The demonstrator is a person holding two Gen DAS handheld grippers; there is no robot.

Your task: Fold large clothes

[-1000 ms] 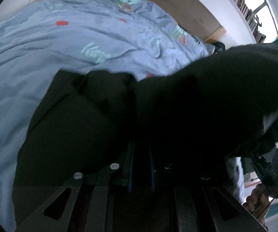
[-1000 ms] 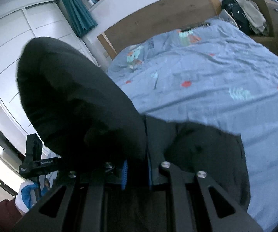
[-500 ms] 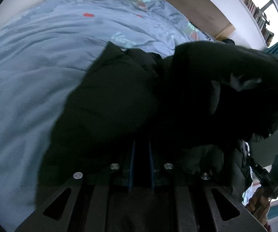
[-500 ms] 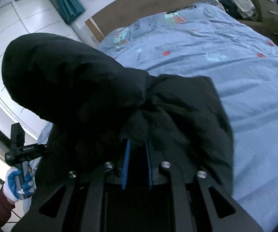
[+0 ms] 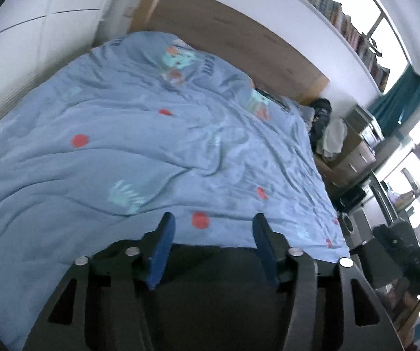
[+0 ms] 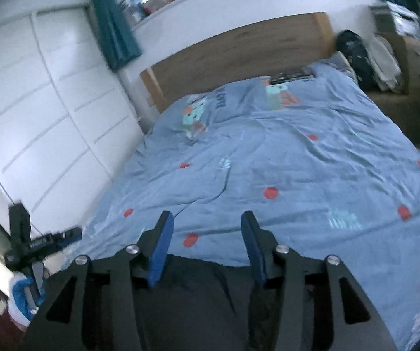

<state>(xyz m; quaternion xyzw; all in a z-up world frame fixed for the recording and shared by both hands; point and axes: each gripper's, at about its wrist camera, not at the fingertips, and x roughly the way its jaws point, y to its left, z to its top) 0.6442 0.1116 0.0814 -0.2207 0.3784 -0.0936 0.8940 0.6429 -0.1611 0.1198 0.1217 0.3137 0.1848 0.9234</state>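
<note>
A black garment (image 5: 210, 266) lies on the blue bedspread (image 5: 139, 134) at the near edge of the bed, mostly hidden under my gripper bodies. It also shows in the right wrist view (image 6: 198, 280). My left gripper (image 5: 213, 225) is open and empty, its blue-padded fingers (image 5: 163, 242) spread above the garment's far edge. My right gripper (image 6: 205, 222) is open and empty too, just above the same garment. The left gripper (image 6: 34, 242) shows at the far left of the right wrist view, and the right gripper (image 5: 397, 239) at the far right of the left wrist view.
The bed has a wooden headboard (image 5: 239, 35) at the far end. White wardrobe doors (image 6: 34, 111) stand on the left. A dresser (image 5: 353, 146) with piled clothes and a black bag (image 5: 321, 114) stands on the right of the bed.
Both grippers were shut on the lifted black garment. Both have now opened and let it go; it lies low on the bed and the views look out over the bedspread.
</note>
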